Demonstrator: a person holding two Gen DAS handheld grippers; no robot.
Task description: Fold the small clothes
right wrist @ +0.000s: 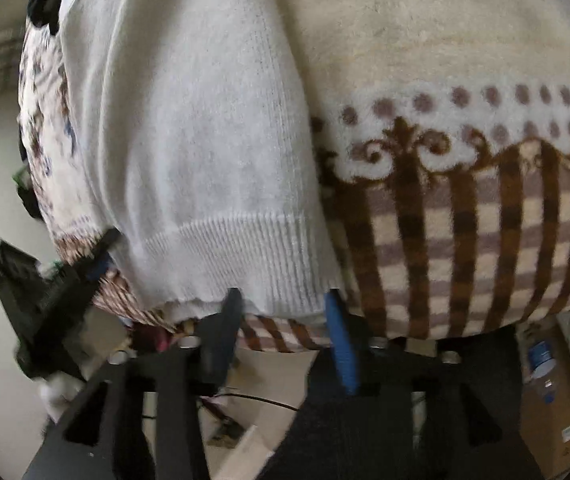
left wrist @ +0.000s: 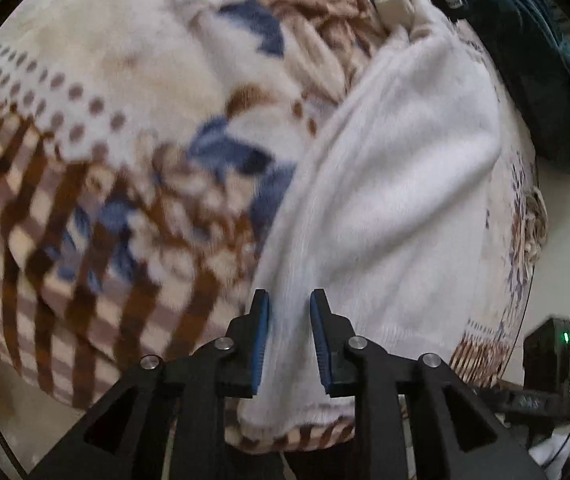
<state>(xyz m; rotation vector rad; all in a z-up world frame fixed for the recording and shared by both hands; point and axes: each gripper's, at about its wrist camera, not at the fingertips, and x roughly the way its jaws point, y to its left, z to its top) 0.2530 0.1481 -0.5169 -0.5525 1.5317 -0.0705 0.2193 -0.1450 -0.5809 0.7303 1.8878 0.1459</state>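
1. The white knit sweater (right wrist: pixel 189 152) lies long and narrow on the patterned blanket (right wrist: pixel 465 216); its ribbed hem (right wrist: pixel 237 256) sits just ahead of the right gripper (right wrist: pixel 283 300), between the jaw tips.
2. The knit looks soft, light and limp; it should sag and stretch if lifted by one point; the firmer ribbed hem seems the best hold.
3. The right gripper's jaws stand about half apart, gripping nothing.
4. The left gripper (left wrist: pixel 289 298) shows a narrow gap; sweater fabric lies between its blue pads (left wrist: pixel 262 340), but no pinch is visible.
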